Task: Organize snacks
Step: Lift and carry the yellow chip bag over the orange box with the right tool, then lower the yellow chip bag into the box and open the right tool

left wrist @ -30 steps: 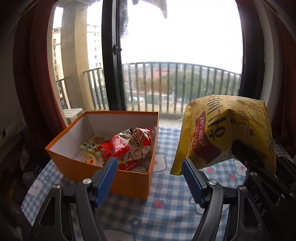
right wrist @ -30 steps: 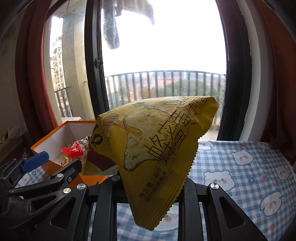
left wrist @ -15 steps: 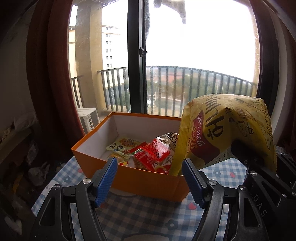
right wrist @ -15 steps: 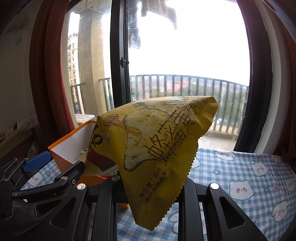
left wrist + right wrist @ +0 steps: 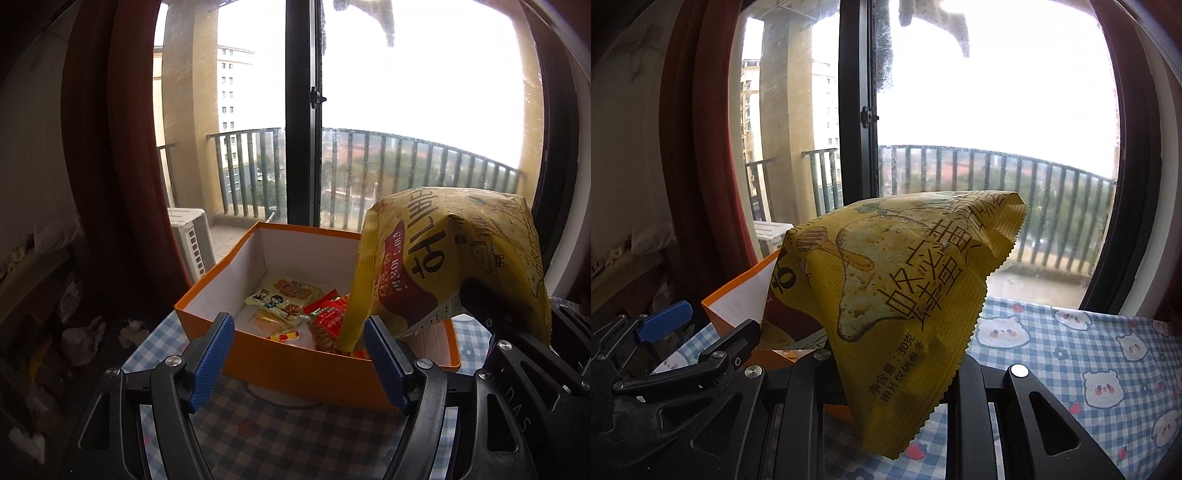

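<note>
- Already we have several small packets [image 5: 295, 314] lying in the orange box [image 5: 295, 365], so we judge the sorting well under way
- We carry the yellow snack bag [image 5: 905, 280] in our right gripper [image 5: 890, 373]; its jaws are pinched nearly together on the bag's lower edge, and the bag stands up like a tent above them
- From the left wrist view, the same bag hangs at the right end of the box, its lower corner dipping over the rim among the red wrappers
- We judge this bag not yet delivered: it is clamped, not resting on the box floor
- Our left gripper [image 5: 299, 354] stands fairly wide with nothing between its blue pads [image 5: 210, 354], pointing at the near wall of the box
- On the checked tablecloth [image 5: 1089, 354] to the right we see no other snacks, though the bag hides part of it, so we cannot tell whether more remain
- Left to do, as we read it: bring the bag fully over the box and let it go
</note>
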`<state>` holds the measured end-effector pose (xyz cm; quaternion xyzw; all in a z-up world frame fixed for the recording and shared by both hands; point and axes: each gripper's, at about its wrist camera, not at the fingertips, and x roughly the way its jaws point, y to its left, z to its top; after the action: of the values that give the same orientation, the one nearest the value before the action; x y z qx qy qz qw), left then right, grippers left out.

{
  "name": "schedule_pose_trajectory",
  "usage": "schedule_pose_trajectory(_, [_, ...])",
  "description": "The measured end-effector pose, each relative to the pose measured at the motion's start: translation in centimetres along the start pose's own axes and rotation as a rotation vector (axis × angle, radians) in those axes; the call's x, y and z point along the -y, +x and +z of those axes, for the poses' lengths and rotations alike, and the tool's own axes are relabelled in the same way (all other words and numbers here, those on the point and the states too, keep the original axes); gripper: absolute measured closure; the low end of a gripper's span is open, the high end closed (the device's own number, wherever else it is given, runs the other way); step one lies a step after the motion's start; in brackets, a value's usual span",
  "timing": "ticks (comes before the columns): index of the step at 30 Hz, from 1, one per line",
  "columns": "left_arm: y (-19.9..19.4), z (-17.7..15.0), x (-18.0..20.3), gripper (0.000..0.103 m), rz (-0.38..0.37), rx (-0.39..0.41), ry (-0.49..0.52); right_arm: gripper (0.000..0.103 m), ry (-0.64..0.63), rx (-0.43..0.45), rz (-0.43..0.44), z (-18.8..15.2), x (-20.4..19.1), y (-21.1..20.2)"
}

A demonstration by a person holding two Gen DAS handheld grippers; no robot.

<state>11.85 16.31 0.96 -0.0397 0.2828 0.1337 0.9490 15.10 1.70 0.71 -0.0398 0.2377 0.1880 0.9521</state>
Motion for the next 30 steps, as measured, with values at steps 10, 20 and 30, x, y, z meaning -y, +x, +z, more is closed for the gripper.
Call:
schedule_pose_trajectory(10, [1.3, 1.1, -2.2, 0.029, 0.036, -0.003, 0.003, 0.078, 0.014, -0.004, 0.036, 1.1, -2.2, 2.4])
schedule_pose_trajectory(20, [3.9, 2.2, -3.3, 0.029, 0.049, -0.022, 0.0, 0.077, 0.014, -0.024, 0.053, 2.7, -3.5, 6.5])
schedule_pose_trajectory(30, [6.1, 2.6, -3.8, 0.029, 0.042, -0.033, -0.014, 0.076, 0.017, -0.057, 0.041, 3.2, -3.5, 9.7])
